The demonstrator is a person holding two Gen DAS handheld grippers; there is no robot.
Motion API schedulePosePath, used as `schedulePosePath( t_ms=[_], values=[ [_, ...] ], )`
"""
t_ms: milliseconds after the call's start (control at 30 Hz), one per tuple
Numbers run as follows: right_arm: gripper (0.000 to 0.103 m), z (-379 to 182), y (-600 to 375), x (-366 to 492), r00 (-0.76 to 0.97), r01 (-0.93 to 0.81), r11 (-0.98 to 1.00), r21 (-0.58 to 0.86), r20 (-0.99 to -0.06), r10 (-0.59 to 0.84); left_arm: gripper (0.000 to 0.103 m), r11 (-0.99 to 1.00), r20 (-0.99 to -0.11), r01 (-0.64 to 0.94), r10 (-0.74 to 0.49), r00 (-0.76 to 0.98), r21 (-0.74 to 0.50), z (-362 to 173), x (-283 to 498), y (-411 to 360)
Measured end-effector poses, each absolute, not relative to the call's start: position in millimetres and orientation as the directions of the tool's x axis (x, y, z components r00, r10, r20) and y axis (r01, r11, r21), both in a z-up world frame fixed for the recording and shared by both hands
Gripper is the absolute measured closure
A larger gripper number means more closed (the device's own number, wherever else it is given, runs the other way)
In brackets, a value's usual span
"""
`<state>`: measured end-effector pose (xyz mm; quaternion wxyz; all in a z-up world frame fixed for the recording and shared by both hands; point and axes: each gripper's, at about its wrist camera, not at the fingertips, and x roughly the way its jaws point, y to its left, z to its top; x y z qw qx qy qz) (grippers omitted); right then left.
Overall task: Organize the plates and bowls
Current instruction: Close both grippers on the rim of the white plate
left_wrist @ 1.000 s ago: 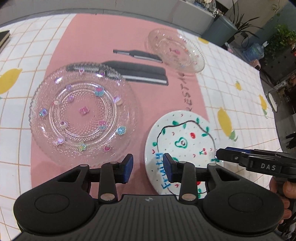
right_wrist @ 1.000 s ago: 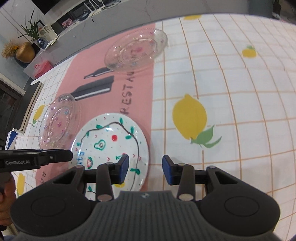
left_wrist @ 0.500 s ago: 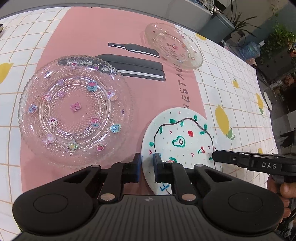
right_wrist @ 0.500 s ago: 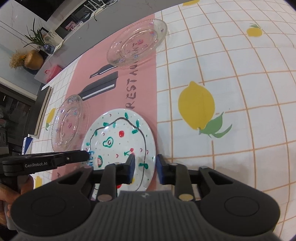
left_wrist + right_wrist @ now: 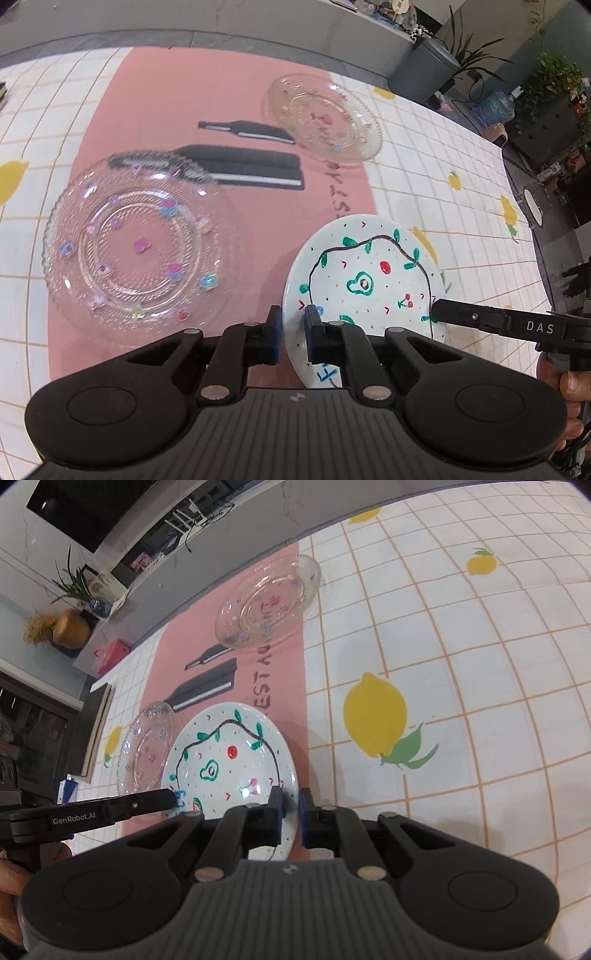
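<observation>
A white plate painted with an avocado, cherries and green leaves (image 5: pixel 369 280) is lifted off the table, gripped from both sides. My left gripper (image 5: pixel 293 334) is shut on its left rim. My right gripper (image 5: pixel 290 819) is shut on its right rim; the plate shows there too (image 5: pixel 229 760). A large clear glass plate with coloured stickers (image 5: pixel 136 247) lies on the pink runner to the left, also in the right wrist view (image 5: pixel 147 749). A smaller clear glass plate (image 5: pixel 325 118) lies farther back, also in the right wrist view (image 5: pixel 267 600).
The table has a white tiled cloth with lemons (image 5: pixel 375 712) and a pink runner with black bottle prints (image 5: pixel 243 170). The table's far edge runs behind the small glass plate. Plants and a grey bin (image 5: pixel 424 70) stand beyond it.
Both grippers closed from open onto opposite rims of the painted plate. The plate has risen off the table and shifted slightly right.
</observation>
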<state>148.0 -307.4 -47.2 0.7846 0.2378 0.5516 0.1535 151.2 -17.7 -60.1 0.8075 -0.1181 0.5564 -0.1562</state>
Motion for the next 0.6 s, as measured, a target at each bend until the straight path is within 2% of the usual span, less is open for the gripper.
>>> schedulePosePath(
  t_ms=[367, 600],
  values=[
    [0.098, -20.1, -375.7, 124.1, 0.441, 0.083, 0.802, 0.592, -0.743, 0.503, 0.090, 0.901, -0.836, 0.204, -0.432, 0.338, -0.383, -32.3, 146.7, -72.8],
    [0.098, -22.2, -424.6, 104.4, 0.466, 0.152, 0.767, 0.623, -0.729, 0.500, 0.090, 0.891, -0.844, 0.226, -0.448, 0.295, -0.394, -32.3, 144.3, -116.6]
  ],
)
